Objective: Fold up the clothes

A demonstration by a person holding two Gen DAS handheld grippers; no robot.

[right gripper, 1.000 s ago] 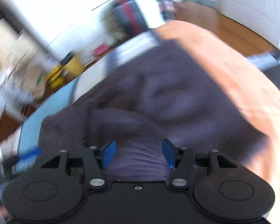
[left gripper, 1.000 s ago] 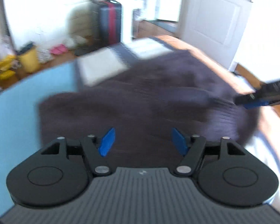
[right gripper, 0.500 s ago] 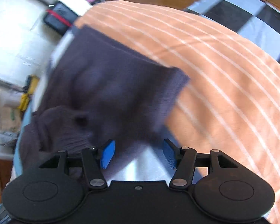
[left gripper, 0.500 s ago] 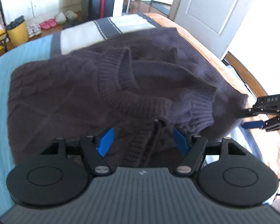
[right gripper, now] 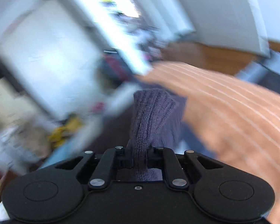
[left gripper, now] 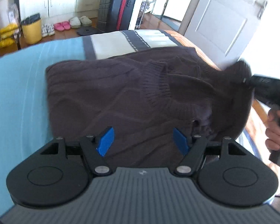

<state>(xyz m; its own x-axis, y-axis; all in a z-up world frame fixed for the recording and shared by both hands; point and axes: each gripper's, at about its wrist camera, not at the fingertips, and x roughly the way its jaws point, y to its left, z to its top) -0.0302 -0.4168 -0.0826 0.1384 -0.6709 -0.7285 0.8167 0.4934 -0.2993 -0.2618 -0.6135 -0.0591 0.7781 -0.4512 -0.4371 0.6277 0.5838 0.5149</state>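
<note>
Loosely rumpled, the dark knitted sweater (left gripper: 121, 97) (ribbed hem) is clamped in the closing right hand-held gripper (right gripper: 140, 155).

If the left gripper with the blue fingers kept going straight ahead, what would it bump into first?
Most likely the dark knit sweater. The left gripper points down at it with its jaws open and nothing else in between, though how far off the knit lies is hard to judge.

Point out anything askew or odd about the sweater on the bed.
The dark sweater lies rumpled, not flat: its ribbed collar is bunched toward the middle, and its right edge is lifted off the bed, pinched in the right gripper whose jaws are closing. The left gripper hangs open above it.
</note>
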